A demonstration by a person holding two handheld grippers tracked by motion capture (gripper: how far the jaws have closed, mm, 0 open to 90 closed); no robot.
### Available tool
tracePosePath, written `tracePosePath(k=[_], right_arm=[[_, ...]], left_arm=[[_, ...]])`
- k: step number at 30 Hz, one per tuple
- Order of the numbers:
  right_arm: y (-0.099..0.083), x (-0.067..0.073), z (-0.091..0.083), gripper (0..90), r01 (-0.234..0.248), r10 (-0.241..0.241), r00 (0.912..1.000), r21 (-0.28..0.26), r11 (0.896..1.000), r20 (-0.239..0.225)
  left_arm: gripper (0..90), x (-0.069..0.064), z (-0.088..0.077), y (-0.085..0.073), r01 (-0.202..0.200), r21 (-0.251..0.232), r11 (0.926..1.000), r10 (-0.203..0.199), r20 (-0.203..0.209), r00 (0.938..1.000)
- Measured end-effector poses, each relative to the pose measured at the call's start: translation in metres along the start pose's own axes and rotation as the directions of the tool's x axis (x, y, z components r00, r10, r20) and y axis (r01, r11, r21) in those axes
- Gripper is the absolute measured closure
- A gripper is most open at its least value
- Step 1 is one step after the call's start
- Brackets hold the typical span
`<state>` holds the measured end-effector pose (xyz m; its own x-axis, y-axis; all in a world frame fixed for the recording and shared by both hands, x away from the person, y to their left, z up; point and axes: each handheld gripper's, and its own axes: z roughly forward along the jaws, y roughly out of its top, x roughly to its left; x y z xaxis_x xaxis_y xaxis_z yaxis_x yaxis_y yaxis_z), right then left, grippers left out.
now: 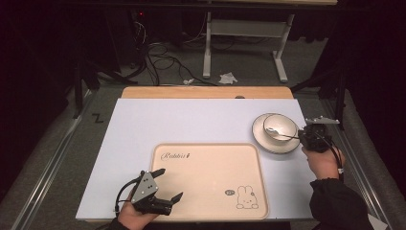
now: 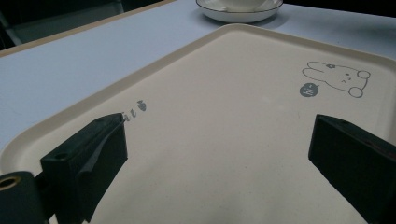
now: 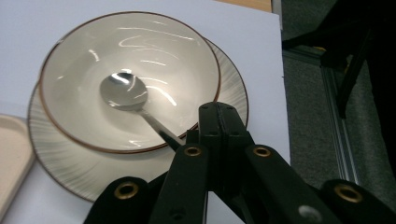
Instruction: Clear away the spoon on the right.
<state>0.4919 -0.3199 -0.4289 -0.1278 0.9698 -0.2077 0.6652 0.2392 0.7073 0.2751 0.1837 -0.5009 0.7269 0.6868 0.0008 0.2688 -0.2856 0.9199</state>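
Note:
A white bowl (image 1: 279,125) with a dark rim sits on a ribbed white plate (image 1: 265,143) at the table's right. In the bowl lies a metal spoon (image 1: 282,133), its handle running right into my right gripper (image 1: 301,137). Seen from the right gripper view, the jaws are pressed together on the handle of the spoon (image 3: 123,91), low over the rim of the bowl (image 3: 140,46) and the plate (image 3: 60,158). My left gripper (image 1: 172,183) hovers open over the near left corner of a beige tray (image 1: 208,167); nothing lies between its fingers (image 2: 102,140).
The beige tray (image 2: 224,84) bears a rabbit drawing (image 2: 338,77) and a script logo. It lies on a white mat (image 1: 191,120) over a wooden table. The plate and bowl (image 2: 238,11) stand just past the tray's far right corner. Beyond the table are cables and a stand on the floor.

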Motion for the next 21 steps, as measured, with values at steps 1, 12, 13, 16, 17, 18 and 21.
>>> tracePosePath(k=[1,12,13,16,17,18,21], right_arm=[[-0.003,0.000,-0.002,90.0,0.004,-0.004,1.0000,-0.002,1.000,0.001],[-0.030,0.003,-0.032,89.0,0.007,-0.007,0.9984,0.014,1.000,-0.057],[-0.031,0.004,-0.034,89.0,0.005,-0.004,0.9979,0.007,1.000,-0.064],[-0.034,0.008,-0.041,90.0,0.010,-0.011,0.9965,-0.010,1.000,-0.083],[-0.035,0.009,-0.043,90.0,0.014,-0.015,0.9959,-0.020,1.000,-0.089],[-0.035,0.011,-0.047,90.0,0.014,-0.017,0.9951,-0.034,0.999,-0.098],[-0.035,0.016,-0.061,90.0,0.005,-0.020,0.9919,-0.115,0.993,-0.125]], left_arm=[[5.2,0.000,0.001,0.000,-0.003,0.002,1.0000,0.003,0.003,1.0000],[5.4,-0.004,0.005,0.002,-0.018,0.005,0.9998,0.018,0.013,0.9997],[5.4,-0.004,0.005,0.002,-0.019,0.006,0.9998,0.019,0.015,0.9997],[5.4,-0.004,0.005,0.002,-0.019,0.005,0.9998,0.019,0.014,0.9997],[5.4,-0.004,0.005,0.002,-0.019,0.005,0.9998,0.019,0.013,0.9997],[5.4,-0.004,0.005,0.002,-0.019,0.005,0.9998,0.019,0.013,0.9997],[5.4,-0.004,0.006,0.002,-0.017,0.006,0.9998,0.017,0.012,0.9998]])
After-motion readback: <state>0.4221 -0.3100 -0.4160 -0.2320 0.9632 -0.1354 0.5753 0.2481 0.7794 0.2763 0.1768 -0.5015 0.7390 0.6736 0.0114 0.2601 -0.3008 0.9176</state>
